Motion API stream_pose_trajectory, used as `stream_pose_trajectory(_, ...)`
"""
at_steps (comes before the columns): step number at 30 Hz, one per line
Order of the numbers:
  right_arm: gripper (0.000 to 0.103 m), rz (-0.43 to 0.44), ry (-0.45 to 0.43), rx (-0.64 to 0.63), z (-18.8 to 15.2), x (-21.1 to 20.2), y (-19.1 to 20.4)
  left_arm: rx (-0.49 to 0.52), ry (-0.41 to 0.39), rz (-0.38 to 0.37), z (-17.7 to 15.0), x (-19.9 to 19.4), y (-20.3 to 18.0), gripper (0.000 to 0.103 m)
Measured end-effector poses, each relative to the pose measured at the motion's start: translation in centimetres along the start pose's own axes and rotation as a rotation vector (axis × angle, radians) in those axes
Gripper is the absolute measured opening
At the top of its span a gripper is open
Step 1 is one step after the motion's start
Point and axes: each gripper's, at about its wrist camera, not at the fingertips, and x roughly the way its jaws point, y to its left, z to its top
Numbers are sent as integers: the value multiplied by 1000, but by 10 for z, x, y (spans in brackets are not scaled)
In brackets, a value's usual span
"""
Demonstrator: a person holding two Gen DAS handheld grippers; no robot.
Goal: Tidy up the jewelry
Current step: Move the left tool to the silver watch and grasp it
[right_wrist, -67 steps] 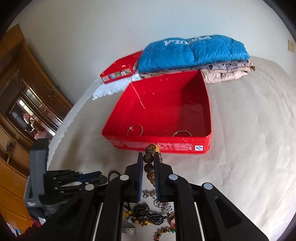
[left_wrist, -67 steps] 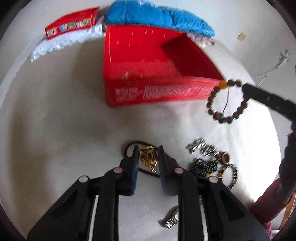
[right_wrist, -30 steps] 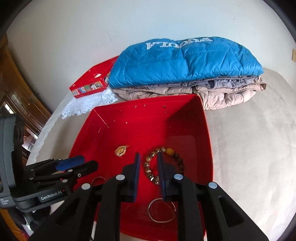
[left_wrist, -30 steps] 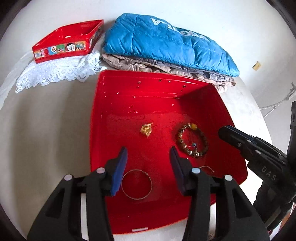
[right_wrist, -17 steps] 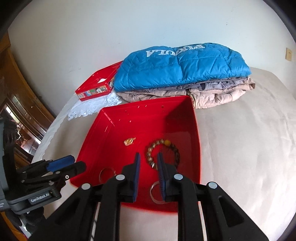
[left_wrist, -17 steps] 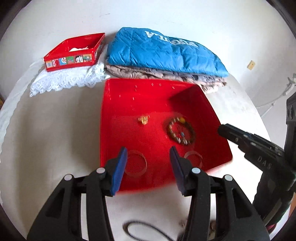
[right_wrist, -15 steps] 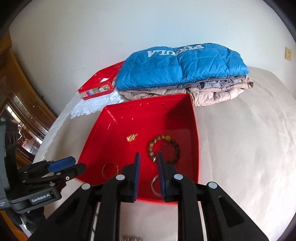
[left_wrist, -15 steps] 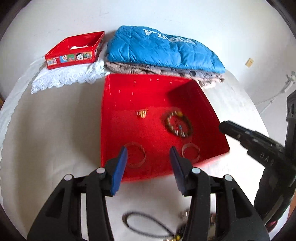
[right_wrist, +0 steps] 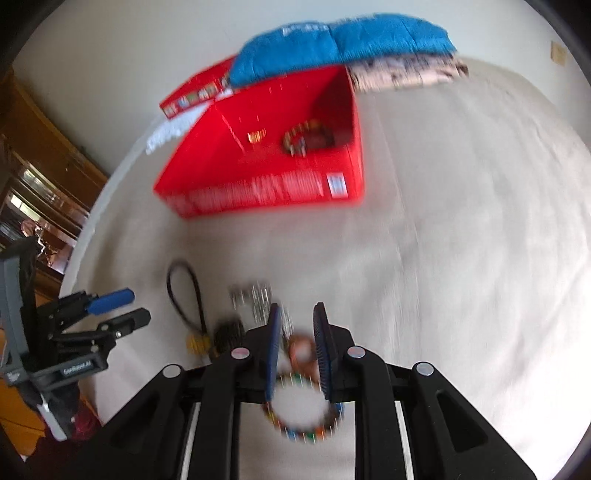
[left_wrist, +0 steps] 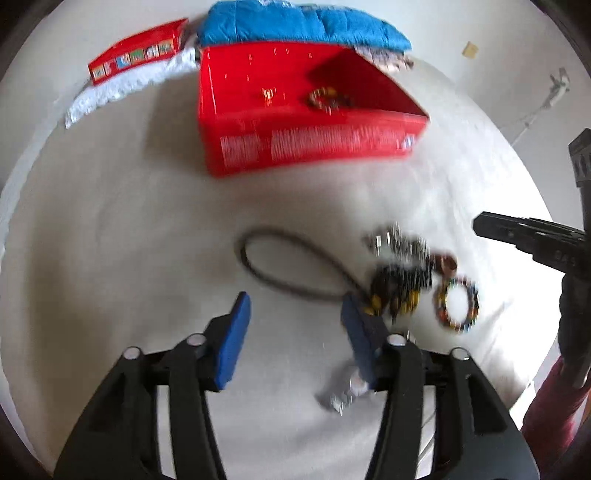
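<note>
the bed (left_wrist: 110, 229), covered in a pale sheet, carries everything here. a second ago both wrist views looked straight down into the red tin (left_wrist: 306, 147); now the tin sits well back toward the folded blue jacket (left_wrist: 303, 22), so both hands have pulled away from it and come back over the loose jewelry pile near the front of the bed. inside the tin a brown bead bracelet (right_wrist: 308, 138) and a small gold pendant (right_wrist: 256, 136) lie apart on the red floor, so those two drops look finished.

the left gripper (left_wrist: 295, 314) is empty; its fingers are spread and opening wider, with nothing between them. just ahead of it lies the black cord necklace (left_wrist: 291, 262), its loop open on the sheet, and its right finger is at the edge of the dark beaded cluster (left_wrist: 399, 284). a small silver piece (left_wrist: 345, 393), too blurred to name, lies below that finger.

the right gripper (right_wrist: 297, 347) has its fingers drawn close with a narrow gap. a brown ring-shaped piece (right_wrist: 303, 354) shows in that gap, but blur hides whether the pads touch it. the multicoloured bead bracelet (right_wrist: 303, 424) lies just under the fingers, and a silver chain piece (right_wrist: 255, 295) sits a little ahead.

my reading: the next pick is starting, with most pieces not yet in the tin.
</note>
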Motion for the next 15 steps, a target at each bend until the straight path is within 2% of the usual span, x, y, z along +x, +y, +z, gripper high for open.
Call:
stream_pose_trajectory(2,19,-9,26,-7,-18,-2,0,11,18,-18,-14,3,-3,59)
stream_pose_trajectory(4,19,0,56,-10,-32,-2,1,20,23,-26,-25,5,-6,67)
stream_pose_trajectory(5,24,16,75,-12,-41,-3,1,33,21,-26,-30,5,-8,72)
stream_pose_trajectory(6,28,25,87,-11,-46,-3,2,46,21,-23,-35,5,-11,74)
stream_pose_trajectory(7,39,27,95,-5,-50,-3,2,58,20,-19,-39,5,-12,74)
stream_pose_trajectory(8,42,26,98,-2,-55,-4,2,68,18,-18,-42,5,-14,75)
stream_pose_trajectory(15,42,38,104,23,-67,-6,0,112,30,-9,-54,16,-27,77)
